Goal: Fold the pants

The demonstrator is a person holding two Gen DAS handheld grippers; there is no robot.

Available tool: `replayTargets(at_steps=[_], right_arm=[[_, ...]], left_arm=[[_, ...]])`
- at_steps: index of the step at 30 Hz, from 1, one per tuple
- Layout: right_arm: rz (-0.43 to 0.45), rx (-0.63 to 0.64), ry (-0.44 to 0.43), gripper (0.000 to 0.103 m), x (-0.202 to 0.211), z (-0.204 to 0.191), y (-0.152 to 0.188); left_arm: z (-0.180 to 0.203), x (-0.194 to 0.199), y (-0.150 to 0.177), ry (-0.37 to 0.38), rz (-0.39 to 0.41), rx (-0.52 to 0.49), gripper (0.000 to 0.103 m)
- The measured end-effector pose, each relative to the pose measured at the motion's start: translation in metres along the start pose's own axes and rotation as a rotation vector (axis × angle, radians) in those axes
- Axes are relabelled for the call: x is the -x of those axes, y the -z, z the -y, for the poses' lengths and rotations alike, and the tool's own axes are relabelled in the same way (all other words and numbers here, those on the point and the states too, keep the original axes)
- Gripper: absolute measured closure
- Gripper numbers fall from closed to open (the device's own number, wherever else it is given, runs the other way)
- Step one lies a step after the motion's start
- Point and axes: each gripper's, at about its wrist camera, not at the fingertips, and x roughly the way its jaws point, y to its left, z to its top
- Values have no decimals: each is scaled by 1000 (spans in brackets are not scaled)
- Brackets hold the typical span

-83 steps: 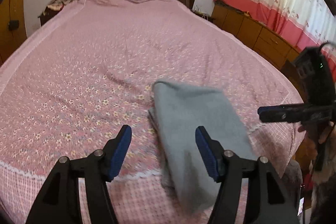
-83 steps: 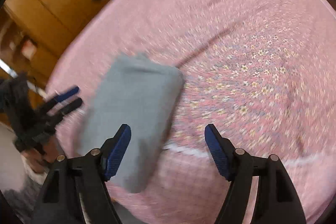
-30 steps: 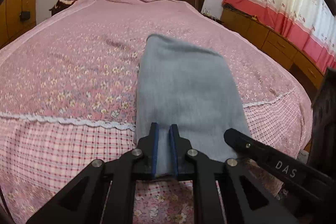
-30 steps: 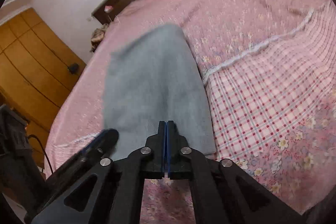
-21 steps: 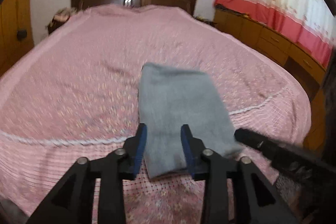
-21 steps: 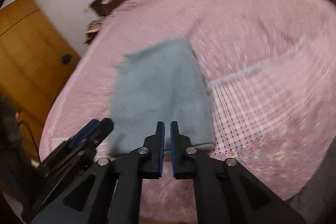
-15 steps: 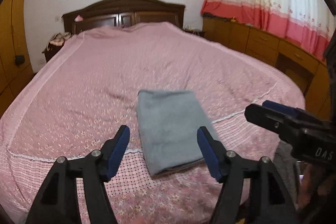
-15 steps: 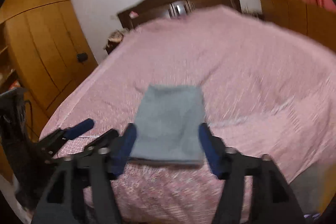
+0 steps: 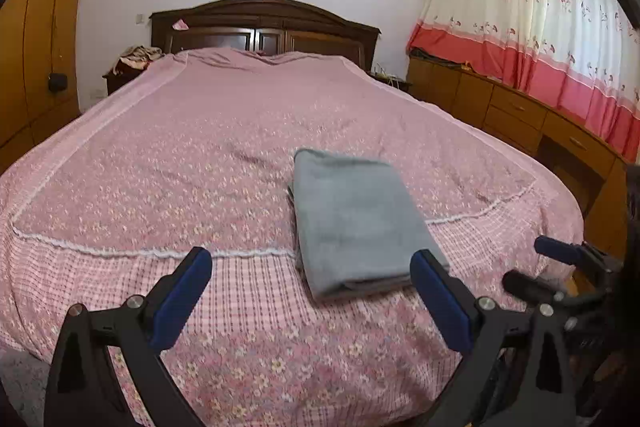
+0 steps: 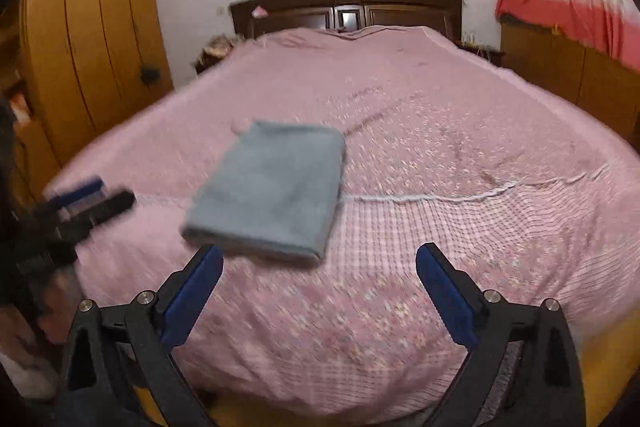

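Observation:
The grey pants [image 9: 356, 219] lie folded into a neat rectangle near the foot of the pink flowered bed [image 9: 200, 155]. My left gripper [image 9: 316, 291] hovers short of the bundle's near edge, its jaws opening wide with nothing between them. In the right wrist view the same grey pants [image 10: 276, 187] sit ahead and to the left. My right gripper [image 10: 320, 287] is pulled back from them, jaws opening, nothing held. Each gripper shows in the other's view: the right gripper [image 9: 560, 267] at the right edge, the left gripper [image 10: 88, 199] at the left edge.
A dark wooden headboard [image 9: 264, 27] stands at the far end. Wooden drawers [image 9: 520, 115] under a red and cream curtain [image 9: 540, 39] line the right side. An orange wardrobe [image 10: 92, 39] runs along the left. A nightstand with clutter [image 9: 132, 63] is beside the headboard.
Both grippers were shut on the near edge of the folded pants; they let go, opened wide and drew back and up. The pants now lie free on the bed.

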Motion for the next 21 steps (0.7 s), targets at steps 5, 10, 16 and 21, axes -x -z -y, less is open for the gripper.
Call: replayTargets(at_steps=[5, 10, 16, 21], right_arm=[[-18, 24, -50, 4, 1, -17, 9], [8, 9, -74, 4, 10, -20, 7], [-8, -6, -62, 4, 8, -18, 9], [-2, -29, -60, 4, 9, -15, 9]], left_arm=[[7, 11, 5, -28, 32, -53, 2], [3, 18, 12, -7, 43, -40, 2], [-5, 19, 12, -5, 52, -18, 0], [-7, 13, 13, 20, 12, -18, 0]])
